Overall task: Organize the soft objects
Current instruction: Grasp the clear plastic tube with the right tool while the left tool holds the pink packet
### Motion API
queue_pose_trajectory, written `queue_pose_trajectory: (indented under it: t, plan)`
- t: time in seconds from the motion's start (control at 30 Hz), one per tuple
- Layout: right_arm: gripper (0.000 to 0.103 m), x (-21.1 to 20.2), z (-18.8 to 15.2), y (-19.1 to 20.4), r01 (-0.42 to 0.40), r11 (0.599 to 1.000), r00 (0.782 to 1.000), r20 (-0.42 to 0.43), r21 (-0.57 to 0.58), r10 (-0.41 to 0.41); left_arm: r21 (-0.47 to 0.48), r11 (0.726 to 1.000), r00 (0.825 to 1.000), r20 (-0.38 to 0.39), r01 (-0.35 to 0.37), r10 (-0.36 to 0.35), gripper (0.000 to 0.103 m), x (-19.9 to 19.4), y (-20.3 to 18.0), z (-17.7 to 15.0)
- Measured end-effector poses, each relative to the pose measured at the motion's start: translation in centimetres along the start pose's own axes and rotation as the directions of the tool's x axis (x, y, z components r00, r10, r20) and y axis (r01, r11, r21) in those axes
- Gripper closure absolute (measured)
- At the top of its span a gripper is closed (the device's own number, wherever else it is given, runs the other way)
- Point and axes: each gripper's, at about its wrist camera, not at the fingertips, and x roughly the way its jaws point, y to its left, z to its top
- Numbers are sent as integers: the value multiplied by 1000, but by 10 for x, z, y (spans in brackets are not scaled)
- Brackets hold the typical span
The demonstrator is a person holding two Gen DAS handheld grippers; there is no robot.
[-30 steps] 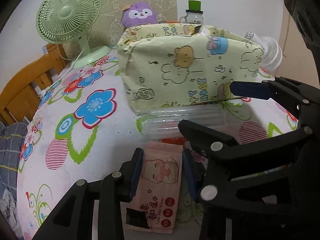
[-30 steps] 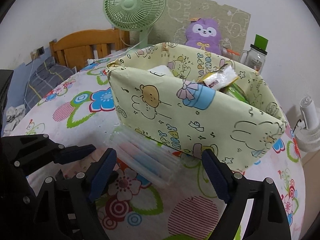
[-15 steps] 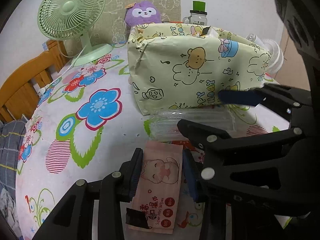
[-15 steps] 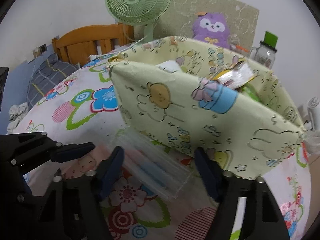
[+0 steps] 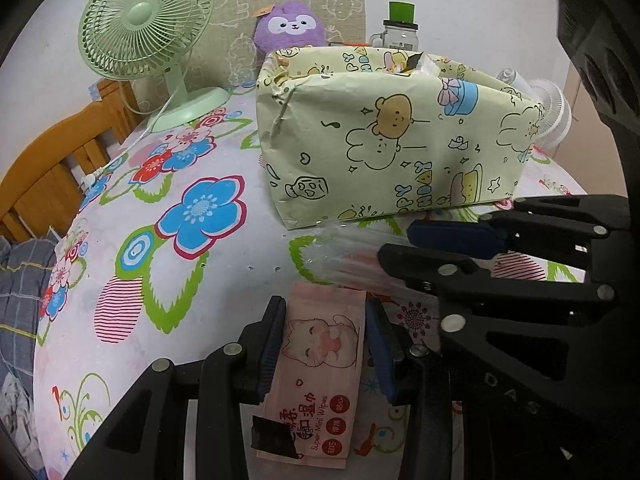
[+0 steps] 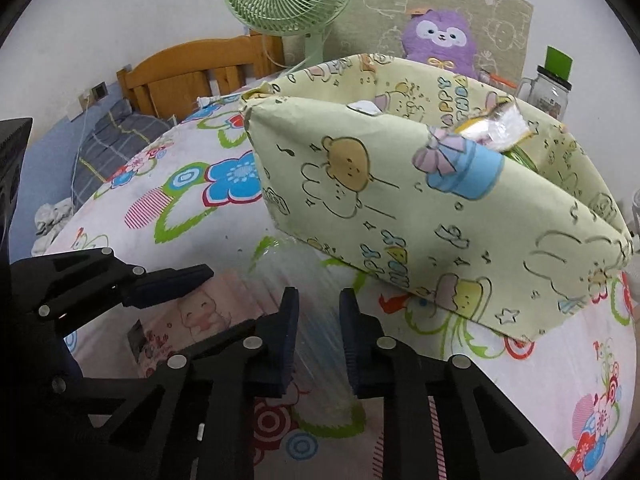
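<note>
While the right gripper [image 6: 318, 330] had its jaws pinched onto a clear plastic pack [image 6: 304, 280], the film bunched between the pads, the left gripper [image 5: 324, 344] held a pink wipes packet [image 5: 320, 364] across its width, jaws pressed against both long edges. Both packs lay on the flowered tabletop [image 5: 160, 240], the wipes nearest me and the clear pack just beyond, its far edge touching the foot of the yellow cartoon bag [image 5: 384, 136]. The two grippers stood close together, the right one reaching across beside the left.

I judged both packs light and yielding. The wipes packet looked like a soft, flat pouch that would sag at its free ends, so a hold across the middle suited it. The clear pack seemed slicker; its glossy film would crumple and could slide out of a shallow pinch, so a deeper bite across the body, not just the loose wrapper, seemed wiser.

The bag stood open at the top, with a few wrappers [image 6: 496, 128] already poking out, and its paper-like walls were creased and would probably buckle if nudged.

Behind it stood a green fan [image 5: 148, 28], a purple plush [image 5: 290, 28] and a jar [image 5: 400, 36]; a wooden bed frame [image 6: 188, 76] showed past the edge.
</note>
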Motion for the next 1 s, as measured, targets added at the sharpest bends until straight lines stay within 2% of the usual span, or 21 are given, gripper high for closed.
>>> queue_pose_trajectory:
  t: [0.3, 0.77, 0.83, 0.93, 1.0]
  plan:
    - [85, -14, -14, -9, 15, 999, 1000, -16, 47, -14, 15, 1000, 1000, -3, 13, -13, 62, -4, -13, -3]
    - [85, -35, -36, -27, -1, 990, 999, -32, 141, 5, 55, 998, 1000, -3, 30, -30, 62, -8, -35, -5]
    - [82, -36, -36, -27, 7, 990, 1000, -30, 139, -3, 55, 998, 1000, -4, 24, -24, 62, -8, -34, -5]
    - [69, -35, -35, -27, 32, 991, 999, -31, 133, -28, 54, 998, 1000, -5, 14, -14, 61, -9, -32, -5]
    - [50, -35, -34, -29, 42, 990, 999, -27, 137, -39, 54, 999, 1000, -4, 7, -7, 61, -9, -30, -5]
